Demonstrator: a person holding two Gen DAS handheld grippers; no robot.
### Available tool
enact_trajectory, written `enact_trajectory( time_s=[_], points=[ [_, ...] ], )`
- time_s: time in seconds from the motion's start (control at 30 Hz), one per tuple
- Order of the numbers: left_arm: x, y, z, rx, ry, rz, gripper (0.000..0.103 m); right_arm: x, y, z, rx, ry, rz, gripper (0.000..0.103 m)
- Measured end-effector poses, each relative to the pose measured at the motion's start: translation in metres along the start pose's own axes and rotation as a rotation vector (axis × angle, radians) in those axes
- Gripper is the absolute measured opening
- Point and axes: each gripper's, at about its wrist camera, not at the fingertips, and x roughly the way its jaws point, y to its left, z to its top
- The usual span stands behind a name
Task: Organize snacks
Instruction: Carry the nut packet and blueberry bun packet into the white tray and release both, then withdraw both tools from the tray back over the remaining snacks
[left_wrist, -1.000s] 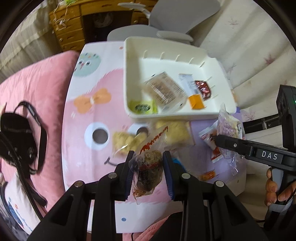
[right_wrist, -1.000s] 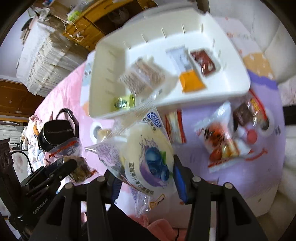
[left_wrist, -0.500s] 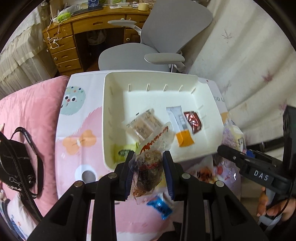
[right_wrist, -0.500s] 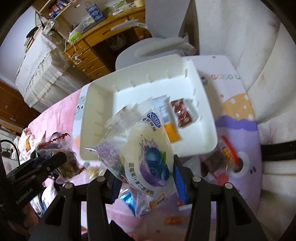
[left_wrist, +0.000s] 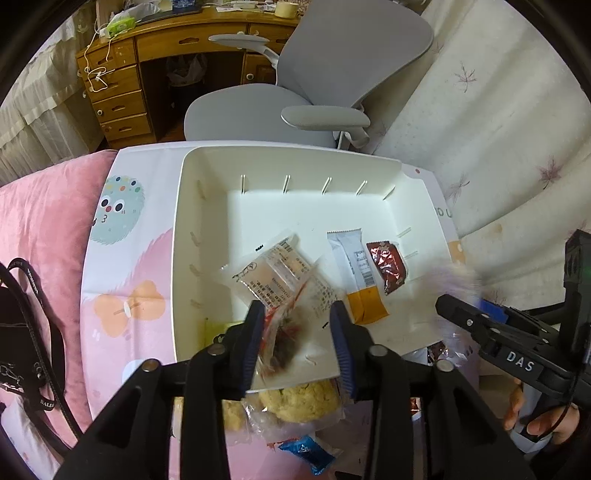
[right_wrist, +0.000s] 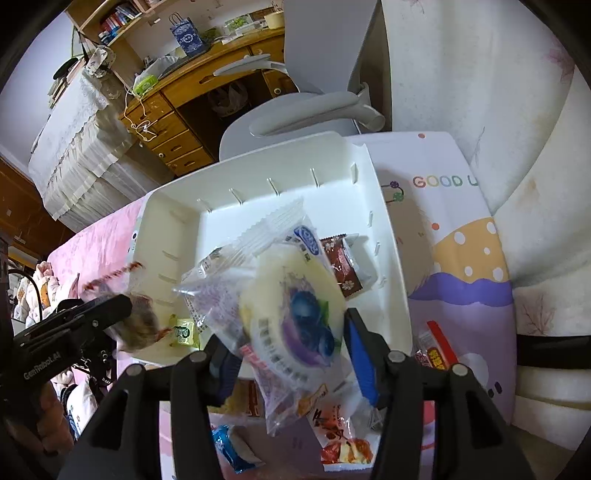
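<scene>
A white tray (left_wrist: 177, 240) sits on a cartoon-print mat and holds a clear biscuit pack (left_wrist: 273, 273), a white-and-orange bar (left_wrist: 354, 273), a dark red packet (left_wrist: 388, 266) and a green sweet (right_wrist: 183, 328). My left gripper (left_wrist: 297, 343) has its jaws spread over the tray's near edge; a clear bag of dark snack (left_wrist: 282, 339) hangs between them, blurred. My right gripper (right_wrist: 291, 343) also stands wide, with the blueberry bun pack (right_wrist: 295, 306) blurred between the fingers above the tray's right part.
Loose snacks lie on the mat before the tray: a yellow bun (left_wrist: 299, 400), a blue sweet (left_wrist: 306, 452), red packets (right_wrist: 436, 347). A grey chair (left_wrist: 295, 103) and wooden desk (left_wrist: 147, 48) stand behind. A pink blanket (left_wrist: 40, 229) and black bag strap (left_wrist: 33, 295) lie left.
Both grippers moved forward over the tray. Both jaws have spread apart, and the dark snack bag and the blueberry bun pack now look loose and blurred.
</scene>
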Motion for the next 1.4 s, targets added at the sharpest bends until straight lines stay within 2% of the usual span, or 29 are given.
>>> enact_trajectory(
  time_s=[0.07, 0.13, 0.3, 0.37, 0.6, 0.9, 1.07, 1.27, 1.4],
  points=[
    [-0.001, -0.001, 0.000, 0.004, -0.001, -0.002, 0.052, 0.004, -0.002, 0.000, 0.004, 0.021, -0.017, 0.060],
    [-0.005, 0.000, -0.001, 0.004, -0.009, 0.000, 0.056, 0.002, -0.004, -0.001, 0.010, 0.016, -0.028, 0.062],
    [-0.017, 0.001, -0.005, 0.012, -0.020, -0.001, 0.057, -0.007, -0.005, -0.006, 0.025, 0.003, -0.031, 0.063],
    [-0.023, 0.001, -0.008, 0.019, -0.025, 0.002, 0.061, -0.011, -0.005, -0.010, 0.031, -0.002, -0.032, 0.063],
    [-0.047, 0.001, -0.021, 0.053, -0.048, -0.005, 0.062, -0.031, 0.000, -0.030, 0.051, -0.024, -0.027, 0.063],
    [-0.067, -0.002, -0.043, 0.110, -0.035, -0.033, 0.062, -0.055, 0.007, -0.065, 0.085, -0.053, -0.047, 0.063],
    [-0.068, -0.001, -0.058, 0.136, -0.024, -0.064, 0.067, -0.054, 0.008, -0.090, 0.106, -0.044, -0.050, 0.063],
    [-0.056, 0.000, -0.080, 0.183, 0.022, -0.093, 0.067, -0.048, 0.010, -0.129, 0.126, -0.062, -0.052, 0.063],
    [-0.041, 0.000, -0.094, 0.204, 0.084, -0.099, 0.067, -0.045, 0.010, -0.156, 0.118, -0.086, -0.069, 0.063]
  ],
)
